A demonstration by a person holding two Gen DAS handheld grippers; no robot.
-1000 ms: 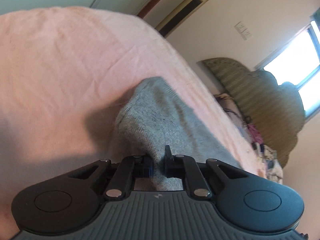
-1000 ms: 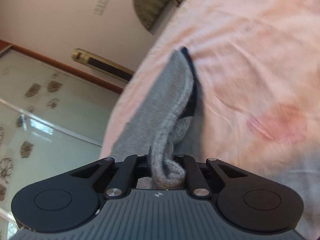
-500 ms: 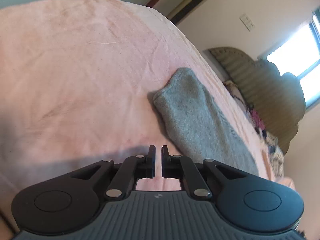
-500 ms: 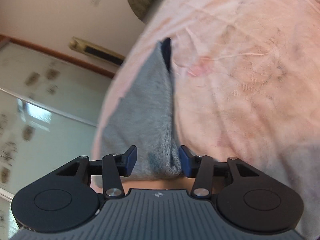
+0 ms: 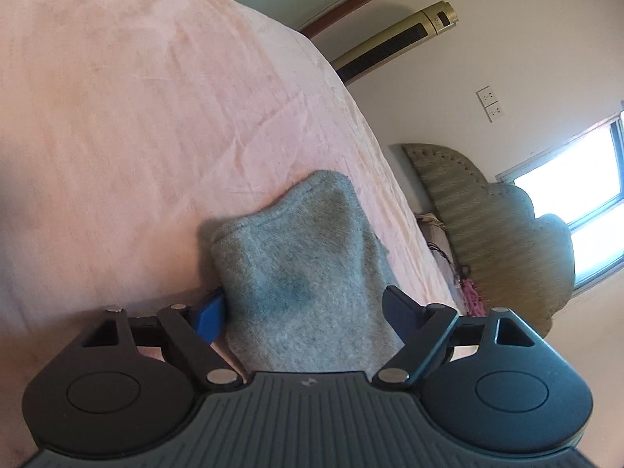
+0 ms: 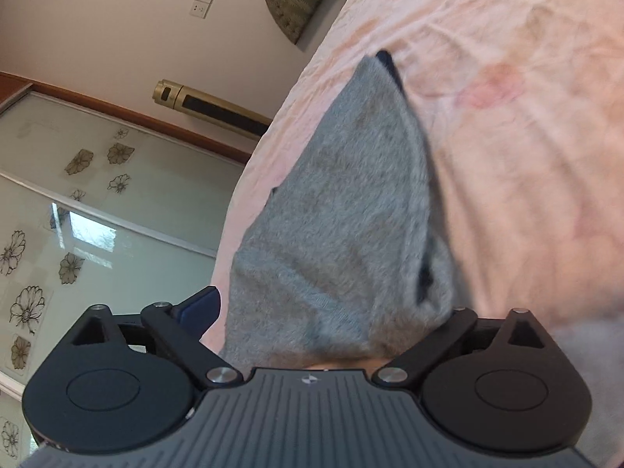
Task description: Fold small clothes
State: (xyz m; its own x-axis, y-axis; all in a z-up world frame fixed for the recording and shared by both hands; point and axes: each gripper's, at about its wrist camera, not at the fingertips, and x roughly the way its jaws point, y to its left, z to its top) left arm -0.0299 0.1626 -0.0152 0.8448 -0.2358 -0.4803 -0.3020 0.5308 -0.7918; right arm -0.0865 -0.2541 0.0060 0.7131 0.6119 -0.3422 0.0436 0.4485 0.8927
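Note:
A small grey knitted garment (image 5: 304, 273) lies on the pink bed sheet (image 5: 136, 117). In the left wrist view my left gripper (image 5: 304, 308) is open wide, its fingers on either side of the garment's near end, not pinching it. In the right wrist view the same grey garment (image 6: 351, 214) lies between the spread fingers of my right gripper (image 6: 327, 312), which is open; its right fingertip is hidden behind the cloth. A dark blue edge (image 6: 386, 58) shows at the garment's far tip.
The bed edge runs close to the garment. Beyond it stand a gold tower fan (image 5: 394, 39), a padded green headboard (image 5: 487, 214), a bright window (image 5: 585, 195) and a flowered glass wardrobe door (image 6: 78, 214).
Both grippers let go of the garment and it dropped flat on the sheet. The left gripper went from shut to wide open and came back over the garment's end. The right opened wider.

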